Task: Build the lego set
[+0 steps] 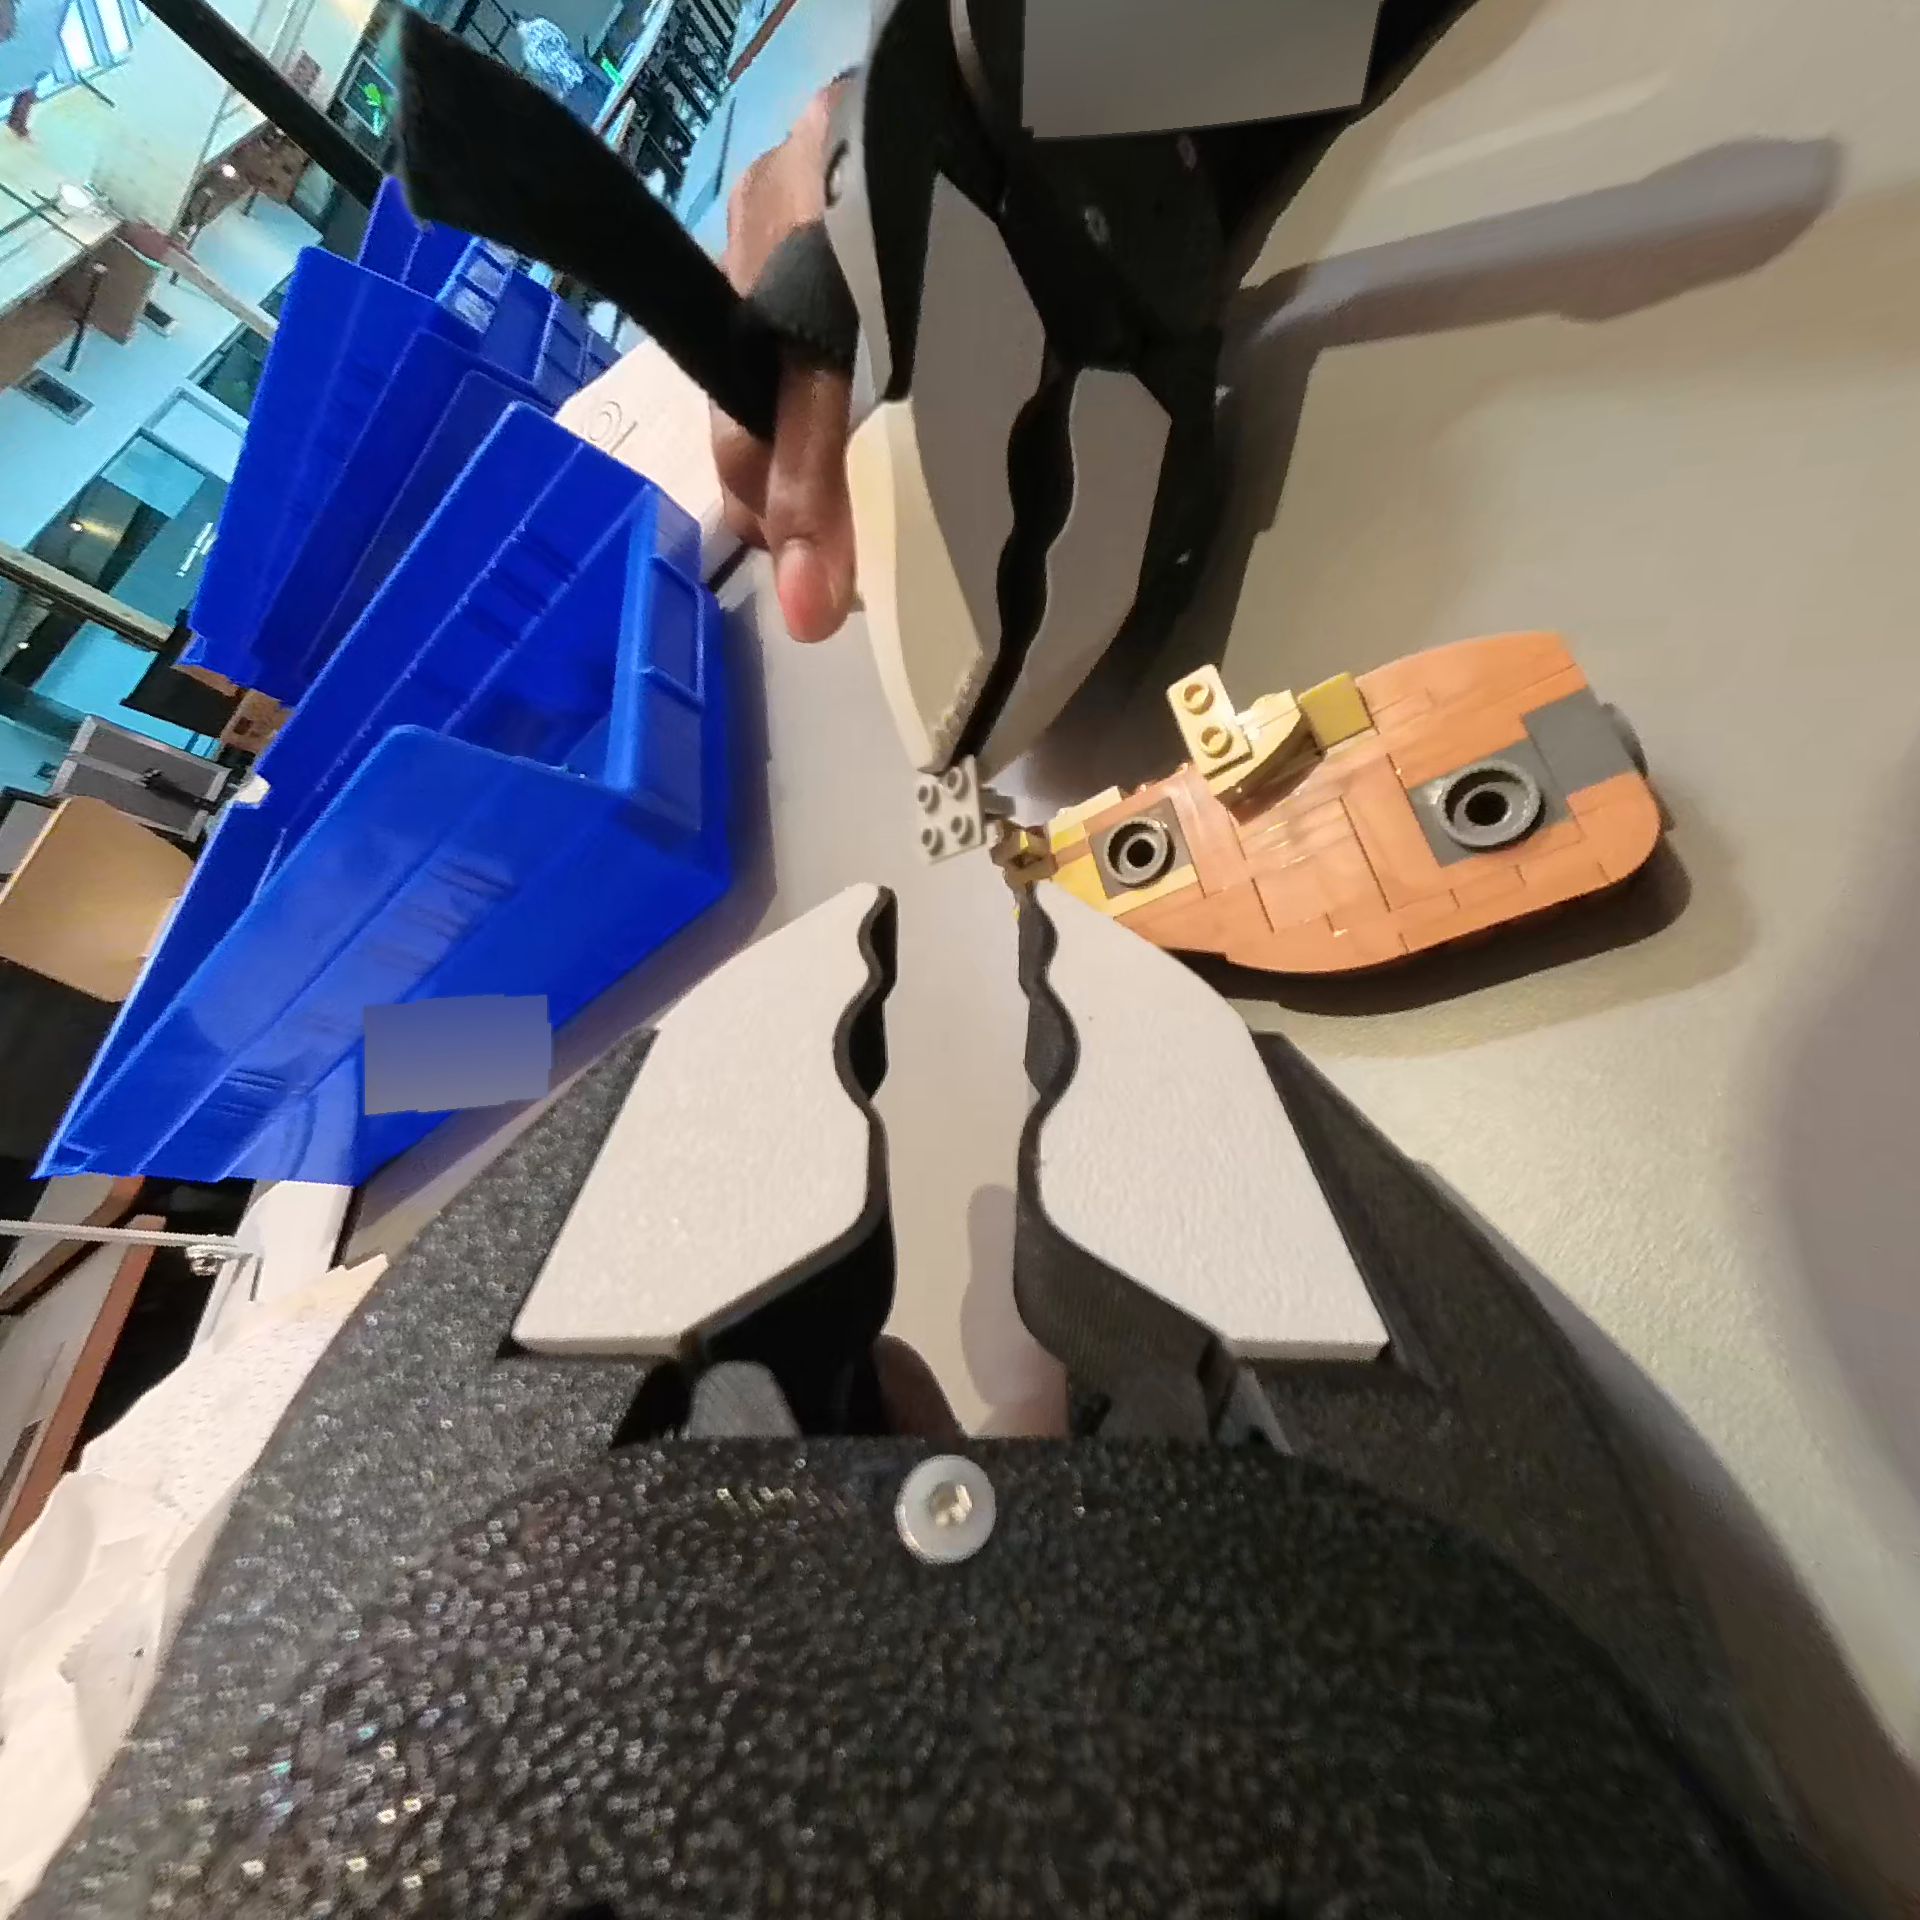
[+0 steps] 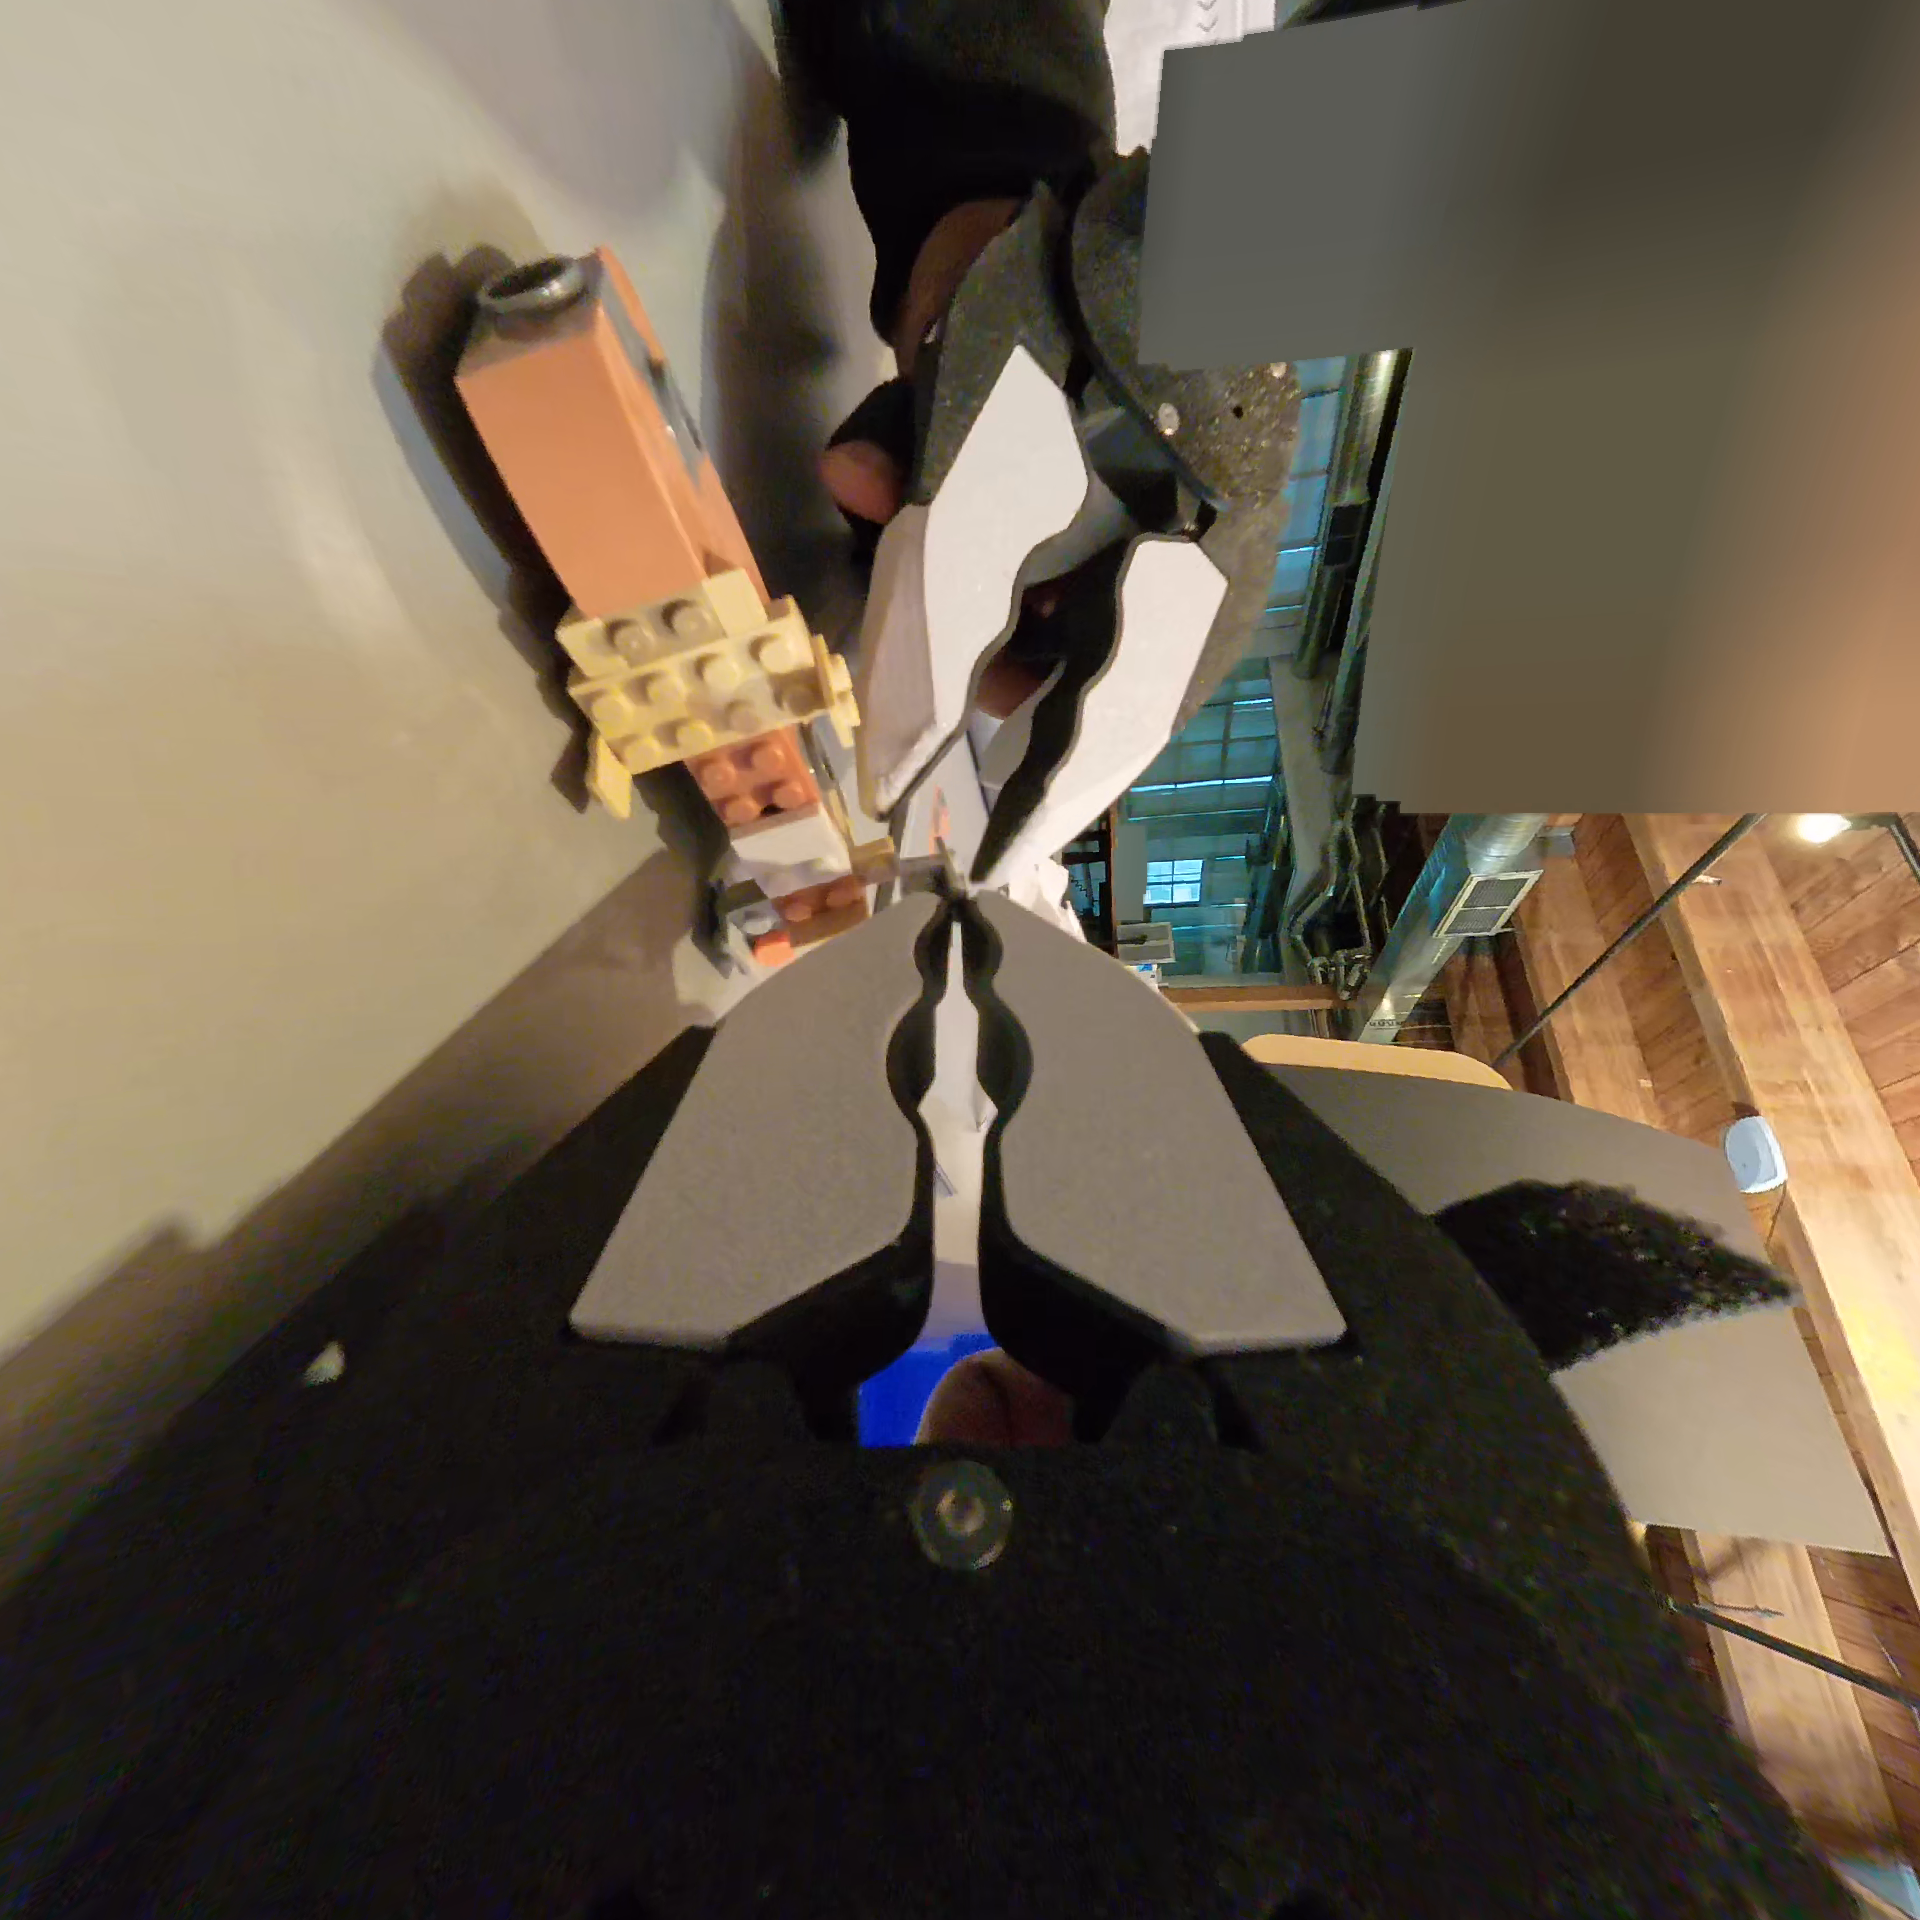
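Observation:
A brown lego ship hull [image 1: 1351,831] with tan bricks [image 1: 1236,738] on its deck lies on the pale table [image 1: 1610,1195]. My right gripper [image 1: 961,746] comes in from above, shut on a small grey 2x2 plate [image 1: 951,821], and holds it at the hull's pointed end by a small tan piece [image 1: 1023,860]. My left gripper [image 1: 954,899] is open just below the plate; its right fingertip touches the tan piece. In the right wrist view my right gripper [image 2: 951,906] pinches the plate edge-on [image 2: 920,878], with the left gripper [image 2: 930,836] open beyond it and the hull [image 2: 592,488] at left.
Several blue bins [image 1: 468,831] stand in a row left of the work spot. Crumpled white paper [image 1: 156,1475] lies at the near left. A person's hand [image 1: 800,488] holds the right gripper. Open table surface lies right of the hull. My two grippers' fingertips are within a few centimetres of each other.

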### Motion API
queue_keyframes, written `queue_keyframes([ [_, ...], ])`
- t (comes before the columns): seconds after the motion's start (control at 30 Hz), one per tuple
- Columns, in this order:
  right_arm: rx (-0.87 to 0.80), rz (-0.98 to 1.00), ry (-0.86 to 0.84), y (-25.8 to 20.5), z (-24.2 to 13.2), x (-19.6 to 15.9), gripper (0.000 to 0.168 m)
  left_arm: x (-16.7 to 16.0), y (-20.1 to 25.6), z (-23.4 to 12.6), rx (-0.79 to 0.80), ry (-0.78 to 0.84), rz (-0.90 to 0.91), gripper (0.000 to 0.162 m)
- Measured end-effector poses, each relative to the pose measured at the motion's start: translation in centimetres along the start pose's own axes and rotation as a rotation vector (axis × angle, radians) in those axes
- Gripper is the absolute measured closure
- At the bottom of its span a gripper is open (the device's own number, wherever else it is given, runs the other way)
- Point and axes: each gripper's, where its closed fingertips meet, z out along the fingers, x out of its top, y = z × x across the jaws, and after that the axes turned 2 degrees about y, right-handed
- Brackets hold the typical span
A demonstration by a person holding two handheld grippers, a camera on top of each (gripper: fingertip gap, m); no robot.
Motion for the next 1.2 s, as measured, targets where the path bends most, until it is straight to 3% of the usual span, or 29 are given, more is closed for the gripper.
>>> queue_keyframes([
  [0.7, -0.013, -0.062, -0.015, -0.51, 0.39, -0.18, 0.166, -0.12, -0.36, 0.52, 0.034, -0.026, -0.005, 0.138],
  [1.2, -0.023, -0.040, 0.005, -0.49, 0.36, -0.26, 0.167, 0.22, -0.15, 0.45, 0.062, 0.011, 0.084, 0.138],
])
